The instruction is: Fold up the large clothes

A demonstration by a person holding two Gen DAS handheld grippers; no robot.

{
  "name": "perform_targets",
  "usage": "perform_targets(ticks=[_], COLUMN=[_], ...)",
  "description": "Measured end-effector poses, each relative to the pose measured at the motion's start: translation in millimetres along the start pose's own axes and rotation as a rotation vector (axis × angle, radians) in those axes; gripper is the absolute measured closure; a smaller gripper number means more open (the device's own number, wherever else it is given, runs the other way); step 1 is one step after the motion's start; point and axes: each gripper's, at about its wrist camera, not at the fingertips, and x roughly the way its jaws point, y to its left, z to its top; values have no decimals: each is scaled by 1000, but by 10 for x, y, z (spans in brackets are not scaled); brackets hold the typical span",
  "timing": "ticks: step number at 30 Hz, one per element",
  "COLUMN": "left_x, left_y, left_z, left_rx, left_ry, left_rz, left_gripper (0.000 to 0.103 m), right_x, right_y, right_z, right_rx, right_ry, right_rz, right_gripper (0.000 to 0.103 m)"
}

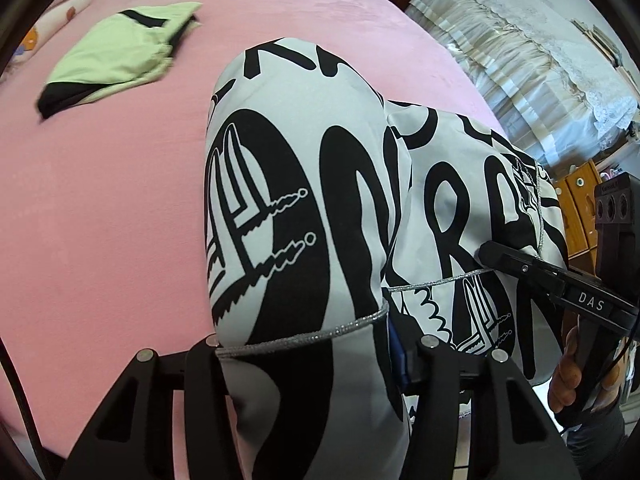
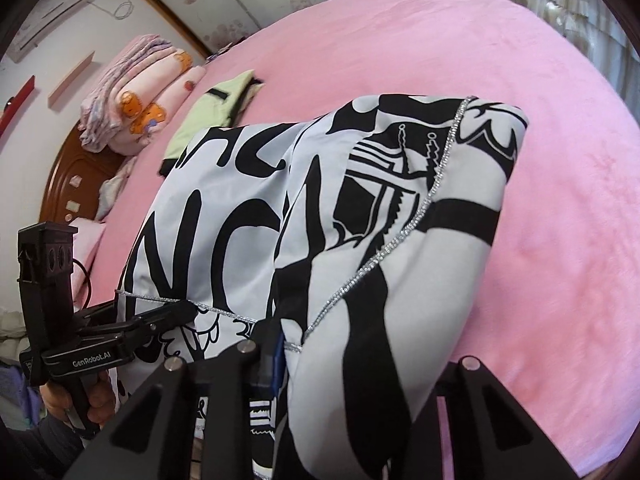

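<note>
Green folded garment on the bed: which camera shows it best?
Left wrist view: the green folded garment lies whole on the pink bed. In the right wrist view the black-and-white garment hides its near end.

Your printed garment [image 1: 288,200] hangs between both grippers over the bed [image 1: 100,220]. Your left gripper [image 1: 316,364] grips its near edge, your right gripper [image 2: 340,364] beside it. Behind it, a folded garment [image 1: 116,52] lies on the bed, near stacked blankets [image 2: 136,92] by the headboard [image 2: 68,176].
</note>
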Motion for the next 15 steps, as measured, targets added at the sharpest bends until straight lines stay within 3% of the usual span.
perform_targets(ticks=[7,15], left_x=[-454,-810], left_y=[742,1690], left_z=[-14,341], left_rx=[-36,-67], left_ry=[12,-3], left_rz=[52,93], left_gripper=[53,53], right_x=[266,813], right_y=[707,1605], right_z=[-4,394], right_rx=[-42,-72], right_ry=[39,87], right_rz=[68,132], right_gripper=[75,75])
